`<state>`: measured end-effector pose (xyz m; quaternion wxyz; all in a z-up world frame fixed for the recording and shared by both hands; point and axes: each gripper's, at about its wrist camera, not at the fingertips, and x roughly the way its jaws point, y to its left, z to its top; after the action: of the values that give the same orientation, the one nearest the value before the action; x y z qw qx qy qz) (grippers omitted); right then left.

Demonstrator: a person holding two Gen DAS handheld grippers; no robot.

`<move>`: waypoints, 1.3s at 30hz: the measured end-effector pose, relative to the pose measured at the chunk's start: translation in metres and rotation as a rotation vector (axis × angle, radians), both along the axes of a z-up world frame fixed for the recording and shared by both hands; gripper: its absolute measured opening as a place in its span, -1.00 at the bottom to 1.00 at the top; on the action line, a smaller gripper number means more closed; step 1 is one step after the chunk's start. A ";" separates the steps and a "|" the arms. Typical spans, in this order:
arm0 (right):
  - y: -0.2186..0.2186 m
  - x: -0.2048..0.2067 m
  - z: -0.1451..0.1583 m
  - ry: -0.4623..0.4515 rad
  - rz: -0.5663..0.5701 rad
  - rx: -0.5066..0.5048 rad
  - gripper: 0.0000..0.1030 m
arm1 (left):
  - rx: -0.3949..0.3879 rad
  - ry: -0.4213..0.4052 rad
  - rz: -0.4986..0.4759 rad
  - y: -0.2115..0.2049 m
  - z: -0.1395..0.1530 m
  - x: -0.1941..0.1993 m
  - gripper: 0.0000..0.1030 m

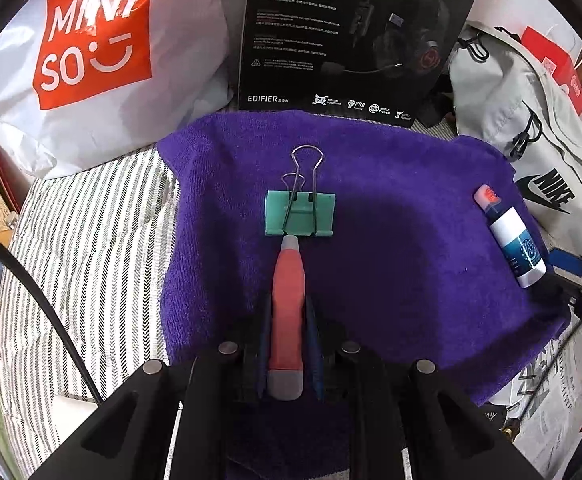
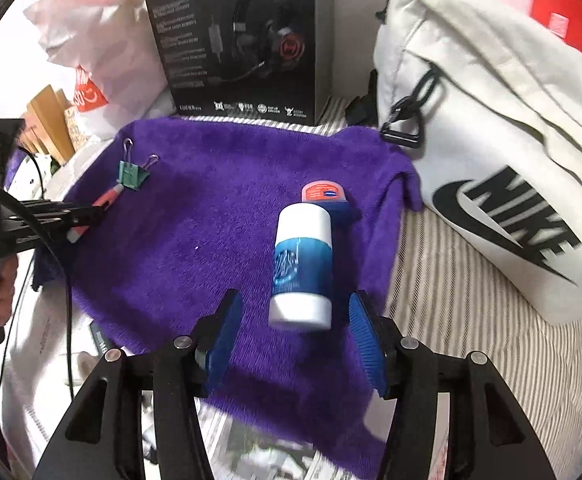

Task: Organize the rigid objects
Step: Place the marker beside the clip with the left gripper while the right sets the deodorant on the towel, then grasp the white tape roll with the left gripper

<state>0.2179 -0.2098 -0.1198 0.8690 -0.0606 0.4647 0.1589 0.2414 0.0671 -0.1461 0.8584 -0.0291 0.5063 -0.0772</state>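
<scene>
Two views: left gripper (image 1: 289,320) clamps red cutter (image 1: 287,312); right gripper (image 2: 295,336) agape.

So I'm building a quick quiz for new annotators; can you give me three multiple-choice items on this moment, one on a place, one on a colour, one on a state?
1. Where does the green binder clip lie?
A. on the purple towel
B. on the Nike bag
C. inside the headset box

2. What colour is the body of the utility knife in the left gripper?
A. yellow
B. red
C. black

3. How does the right gripper stand?
A. shut on the binder clip
B. shut on nothing
C. open, with the white-and-blue tube lying between its fingers

Answers:
1 A: the clip rests on the purple towel, just past the knife's tip.
2 B: the body is red with grey ends.
3 C: both blue pads stand wide apart on either side of the tube's near end, not touching it.
</scene>
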 end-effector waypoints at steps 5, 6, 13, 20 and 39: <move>-0.015 -0.022 0.010 -0.012 -0.033 0.041 0.08 | 0.022 0.005 -0.001 -0.003 0.000 -0.001 -0.67; -0.018 -0.027 0.013 -0.014 -0.035 0.046 0.09 | 0.019 0.010 0.000 -0.004 0.000 -0.001 -0.66; -0.029 -0.058 0.027 -0.046 -0.049 0.056 0.16 | 0.027 0.028 -0.009 -0.010 0.003 -0.013 -0.39; -0.032 -0.084 0.035 -0.066 -0.056 0.055 0.18 | 0.029 -0.058 -0.089 -0.030 0.036 -0.061 -0.39; -0.047 -0.138 0.016 -0.038 -0.104 0.087 0.18 | 0.074 0.004 -0.342 -0.093 -0.002 -0.127 -0.37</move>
<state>0.0803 -0.2572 -0.1033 0.8866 -0.0015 0.4433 0.1324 0.1148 -0.0259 -0.1478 0.8323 0.0890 0.5079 -0.2034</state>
